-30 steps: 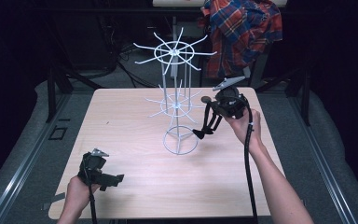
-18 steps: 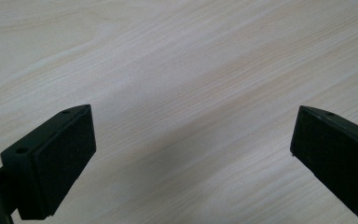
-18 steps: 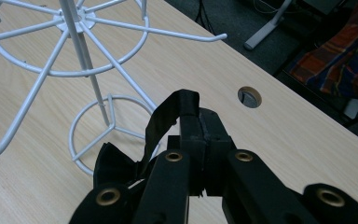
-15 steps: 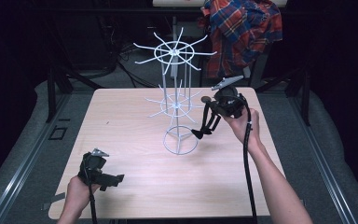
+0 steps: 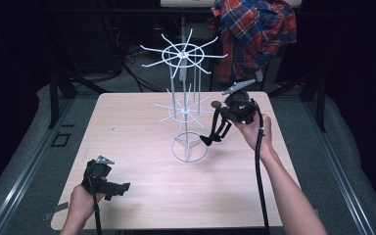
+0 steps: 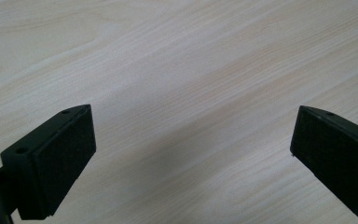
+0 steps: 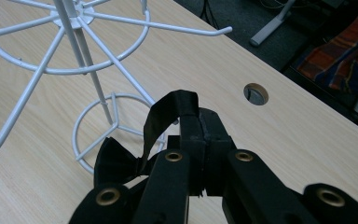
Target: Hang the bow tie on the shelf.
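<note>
- We are watching the right gripper (image 5: 210, 139) hanging right of centre in the high view, its jaws pressed together on a black bow tie (image 7: 135, 154), with the strap looping up over the jaw tips in the right gripper view.
- Against the frames from a second ago, we are seeing no change: the right hand (image 5: 254, 129) is keeping its place just right of the white wire rack (image 5: 186, 110).
- The bow tie is dangling at the jaw tips (image 5: 206, 140), just beside the rack's round base ring (image 5: 190, 148), above the wooden table (image 5: 142, 196); whether it is touching the ring we cannot tell.
- In the right gripper view the rack's lower hook ring is spreading across the upper left, and a round hole (image 7: 256, 94) in the tabletop is sitting in the upper right.
- The left gripper (image 5: 120, 188) is staying put at the lower left of the high view, low over the table.
- In the left gripper view its jaws are standing wide apart, with bare wood between the pads (image 6: 63, 163).
- A plaid shirt (image 5: 254, 34) is hanging at the top right, behind the table, unmoved.
</note>
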A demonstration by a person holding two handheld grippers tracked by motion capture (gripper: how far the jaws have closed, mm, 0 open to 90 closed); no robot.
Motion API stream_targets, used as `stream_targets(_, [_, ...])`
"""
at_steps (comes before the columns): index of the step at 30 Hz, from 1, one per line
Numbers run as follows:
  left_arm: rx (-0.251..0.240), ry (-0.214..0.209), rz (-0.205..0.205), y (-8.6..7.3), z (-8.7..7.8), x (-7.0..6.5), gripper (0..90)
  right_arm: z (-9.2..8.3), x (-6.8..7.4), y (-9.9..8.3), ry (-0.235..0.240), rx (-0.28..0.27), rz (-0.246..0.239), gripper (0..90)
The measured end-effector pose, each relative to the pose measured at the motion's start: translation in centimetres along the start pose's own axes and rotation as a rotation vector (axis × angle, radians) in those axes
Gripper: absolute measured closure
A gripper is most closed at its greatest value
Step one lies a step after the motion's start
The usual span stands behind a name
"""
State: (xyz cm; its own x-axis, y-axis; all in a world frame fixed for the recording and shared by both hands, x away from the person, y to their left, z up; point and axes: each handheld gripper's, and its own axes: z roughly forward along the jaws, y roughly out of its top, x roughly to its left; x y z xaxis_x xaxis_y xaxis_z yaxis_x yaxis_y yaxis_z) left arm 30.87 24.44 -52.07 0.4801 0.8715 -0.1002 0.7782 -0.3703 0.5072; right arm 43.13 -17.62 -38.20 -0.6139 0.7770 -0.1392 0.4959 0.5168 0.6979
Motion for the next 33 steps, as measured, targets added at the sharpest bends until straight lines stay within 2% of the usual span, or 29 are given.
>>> stream_targets(33, [0.000,0.000,0.002,0.0,0.0,0.0,0.0,1.4,0.1,-1.2,0.058,-0.012,0.044,89.5])
